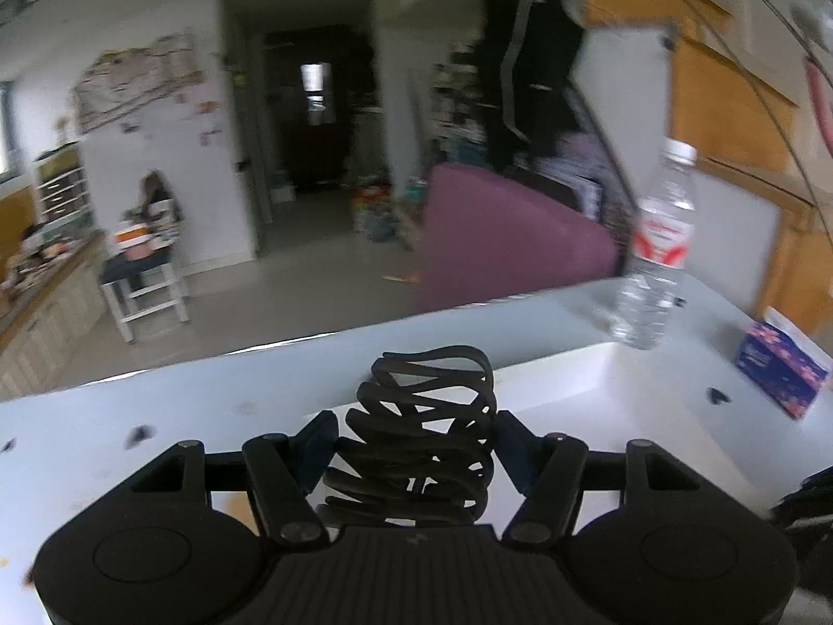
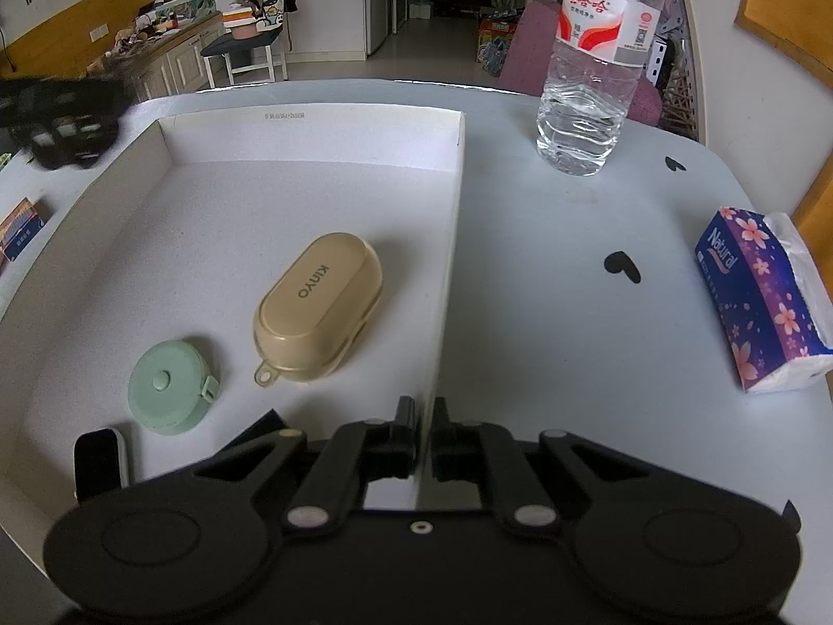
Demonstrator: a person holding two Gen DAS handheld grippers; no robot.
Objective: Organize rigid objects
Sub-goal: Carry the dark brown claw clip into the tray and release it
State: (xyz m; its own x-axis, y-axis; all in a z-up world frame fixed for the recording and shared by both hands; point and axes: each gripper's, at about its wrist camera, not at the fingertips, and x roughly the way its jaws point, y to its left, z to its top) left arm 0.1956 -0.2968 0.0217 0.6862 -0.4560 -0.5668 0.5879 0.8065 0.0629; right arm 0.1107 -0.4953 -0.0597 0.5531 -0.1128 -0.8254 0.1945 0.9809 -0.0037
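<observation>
Two tools observed. Left tool clamps a black coiled spring above the desk. Right tool is closed on the white tray wall; tan case and green tape measure lie inside.

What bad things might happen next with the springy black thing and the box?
The black coiled spring sits squeezed between the left gripper jaws above the white box; it may pop free and bounce onto the beige KINYO case or green tape measure. The right gripper pinches the box's wall, so a tug could tip the box. The water bottle stands close by and might topple.
</observation>
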